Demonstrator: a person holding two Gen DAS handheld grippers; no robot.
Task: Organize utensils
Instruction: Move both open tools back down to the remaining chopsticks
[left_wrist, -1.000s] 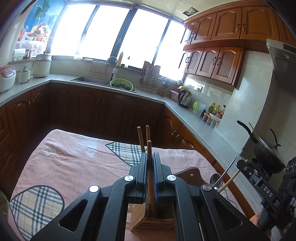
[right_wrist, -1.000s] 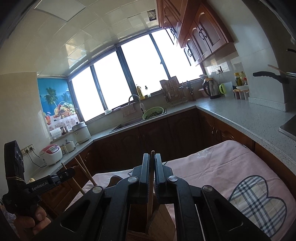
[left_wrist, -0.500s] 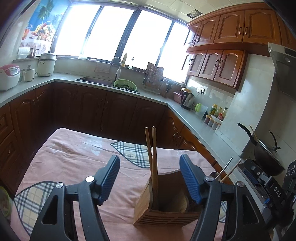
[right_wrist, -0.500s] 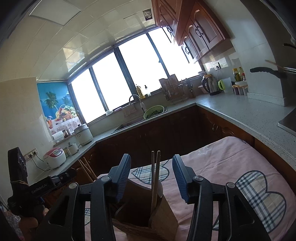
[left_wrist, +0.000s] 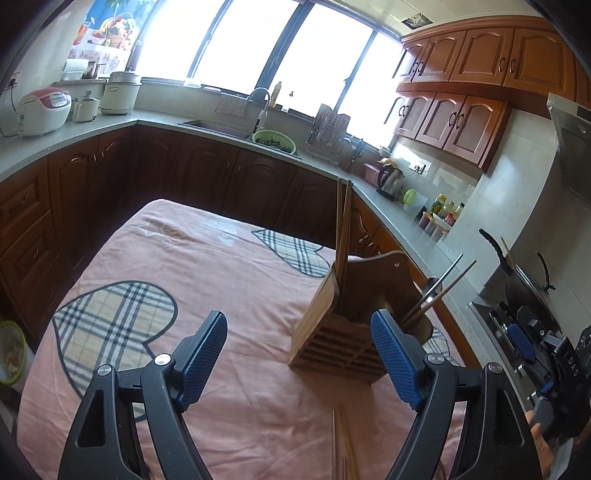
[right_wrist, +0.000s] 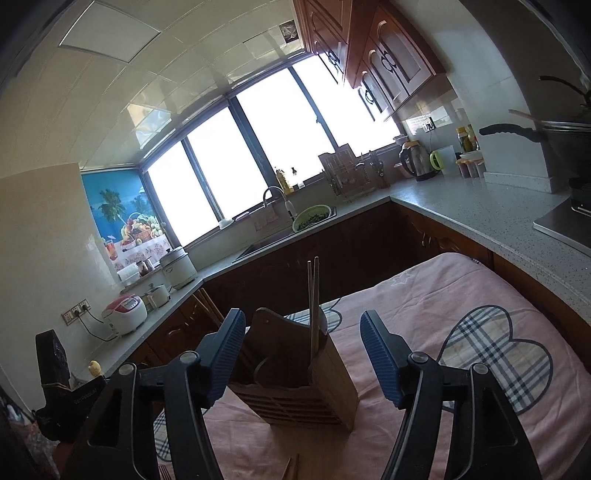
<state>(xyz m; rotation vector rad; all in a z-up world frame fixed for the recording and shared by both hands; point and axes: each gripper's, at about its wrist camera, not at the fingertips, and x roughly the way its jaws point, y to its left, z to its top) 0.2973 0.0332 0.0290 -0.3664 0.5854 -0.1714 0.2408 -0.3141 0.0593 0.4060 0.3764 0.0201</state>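
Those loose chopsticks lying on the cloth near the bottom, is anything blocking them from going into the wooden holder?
Nothing visible does. The loose chopsticks lie on bare pink cloth just in front of the wooden holder, whose top is open. Two chopsticks already stand in one compartment. The left gripper, jaws opening, is empty.

My left claw (left_wrist: 297, 356) has ribbed blue pads (left_wrist: 395, 360) on matt black plastic arms with shiny metal screws. Centre frame, the utensil holder (left_wrist: 334, 325) is slatted, satiny pale wood, as are the chopsticks (left_wrist: 342, 236) in it. The pink tablecloth (left_wrist: 221, 266) is soft, creased matt cloth. The upper-right cabinets (left_wrist: 480, 66) are glossy wood.
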